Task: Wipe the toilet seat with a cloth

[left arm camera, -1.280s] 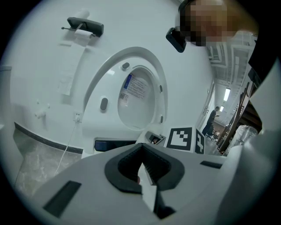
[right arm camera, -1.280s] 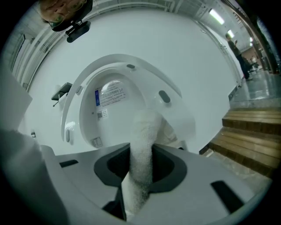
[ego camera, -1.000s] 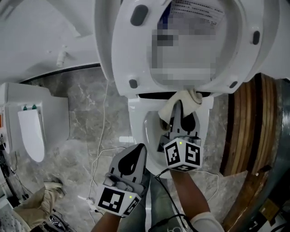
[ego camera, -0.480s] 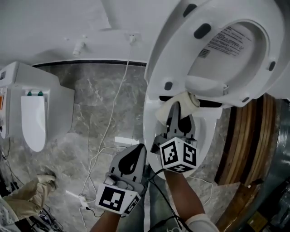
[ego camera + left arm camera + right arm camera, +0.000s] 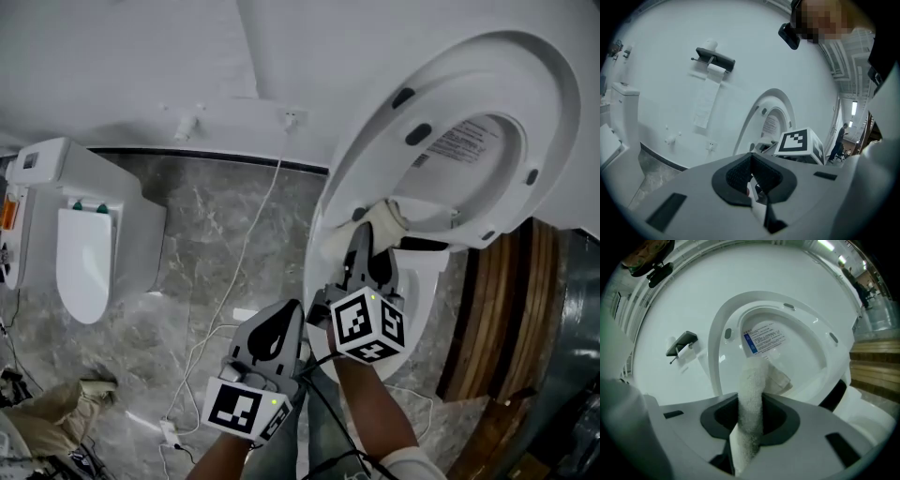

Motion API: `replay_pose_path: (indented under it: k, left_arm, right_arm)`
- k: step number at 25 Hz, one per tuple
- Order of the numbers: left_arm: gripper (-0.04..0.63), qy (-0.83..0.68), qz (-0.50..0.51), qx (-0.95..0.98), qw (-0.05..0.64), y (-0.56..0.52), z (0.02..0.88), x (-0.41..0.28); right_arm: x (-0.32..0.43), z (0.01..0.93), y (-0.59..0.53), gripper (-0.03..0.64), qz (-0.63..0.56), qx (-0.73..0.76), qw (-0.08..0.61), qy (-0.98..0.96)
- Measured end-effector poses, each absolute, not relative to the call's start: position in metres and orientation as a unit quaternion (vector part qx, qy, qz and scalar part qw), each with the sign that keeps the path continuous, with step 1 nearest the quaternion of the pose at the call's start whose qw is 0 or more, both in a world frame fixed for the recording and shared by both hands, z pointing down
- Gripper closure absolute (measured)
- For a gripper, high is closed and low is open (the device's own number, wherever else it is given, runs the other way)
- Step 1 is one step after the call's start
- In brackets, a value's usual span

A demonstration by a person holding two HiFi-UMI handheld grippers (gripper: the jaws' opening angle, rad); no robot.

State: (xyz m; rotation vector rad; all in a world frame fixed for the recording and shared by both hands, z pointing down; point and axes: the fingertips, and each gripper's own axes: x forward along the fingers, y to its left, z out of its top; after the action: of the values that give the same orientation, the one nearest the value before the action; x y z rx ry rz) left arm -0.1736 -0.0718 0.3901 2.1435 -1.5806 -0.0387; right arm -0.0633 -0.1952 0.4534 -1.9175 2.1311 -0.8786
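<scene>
Since a second ago the head view has swung. The raised white oval plastic toilet seat (image 5: 375, 141) went from top centre to upper right, and the second white toilet (image 5: 84, 244) at left is now fully in frame. Both grippers sit at almost the same spot in the frame as before, and the cloth is still at the seat's lower edge.

We see the seat standing up, tilted, underside facing us, with a printed label (image 5: 761, 339) on it. The white ceramic bowl (image 5: 417, 291) is below it, partly covered by the right gripper. The floor is grey marble tile (image 5: 206, 234).

The right gripper (image 5: 361, 234) points up-frame at the seat's lower rim, with its marker cube (image 5: 367, 323) facing us and the forearm (image 5: 375, 412) coming in from the bottom edge. Its tongs are clamped on the white terry cloth (image 5: 752, 385). The cloth's free end lies against the seat underside just below the label.

The left gripper (image 5: 289, 307) is beside the right one, lower and to its left, clear of the toilet and pointing the same way. Its tongs are pressed together with nothing between them.

A thin white cable (image 5: 258, 225) runs down the wall and across the floor.
</scene>
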Motion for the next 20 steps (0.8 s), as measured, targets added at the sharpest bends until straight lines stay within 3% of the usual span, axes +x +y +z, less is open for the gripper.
replay_pose_path:
  k: [20]
  left_arm:
    - [0.594, -0.578, -0.049, 0.79, 0.199, -0.104, 0.316, -0.188]
  right_arm:
    - [-0.077, 0.378, -0.229, 0.517, -0.302, -0.638, 0.102, 0.701]
